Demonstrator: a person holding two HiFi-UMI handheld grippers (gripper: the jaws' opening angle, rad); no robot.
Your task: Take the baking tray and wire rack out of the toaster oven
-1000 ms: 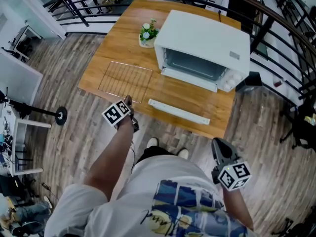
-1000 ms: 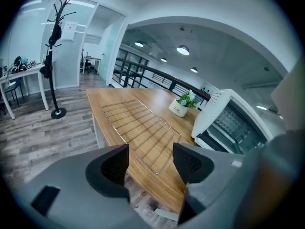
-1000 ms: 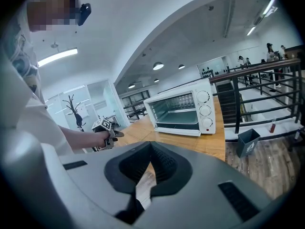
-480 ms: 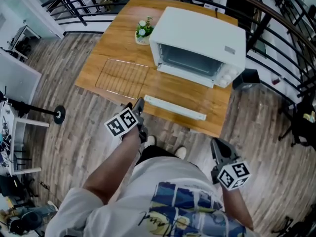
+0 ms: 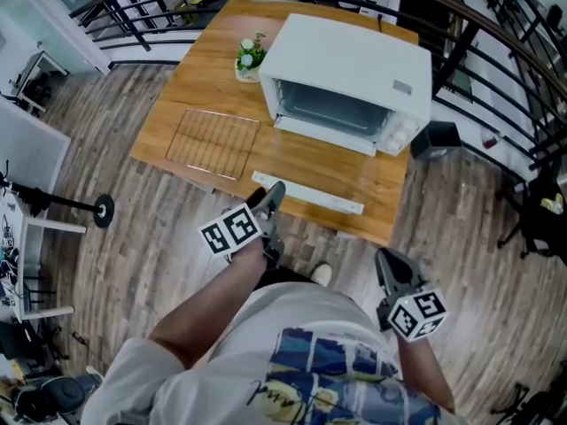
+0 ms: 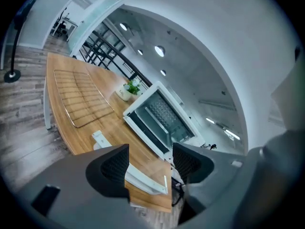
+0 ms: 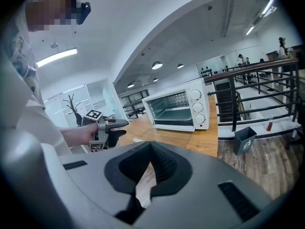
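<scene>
Left gripper (image 5: 270,197): jaws apart, nothing between the pads. It is held just off the near edge of the table (image 5: 199,87), tip aimed across it. Right gripper (image 5: 392,268): jaws drawn together on nothing, held low at the person's right side, well back from the table. Tray (image 5: 307,193): flat on the table along its near edge, directly ahead of the left gripper. Its long axis runs crosswise to that gripper's line, its left end is nearest the tip, and it lies ahead and left of the right gripper. Rack (image 5: 213,142): flat on the table, ahead and left of the left gripper, apart from the tray. Oven (image 5: 354,56): beyond the tray from both grippers, door (image 5: 323,135) dropped open toward them. The cavity looks empty in the left gripper view, so both items appear to be out already. Nearer tool: the left gripper, for tray and rack alike. Any further handling of the tray would likely mean closing on its near long rim from the table edge. Obstructions: none seen between the left gripper and the tray. The open door lies just past the tray's far side. Other items: plant (image 5: 251,56), at the oven's left corner, beyond the rack. Bin (image 5: 431,138), on the floor past the table's right end. Railing (image 5: 496,51), behind the table.
</scene>
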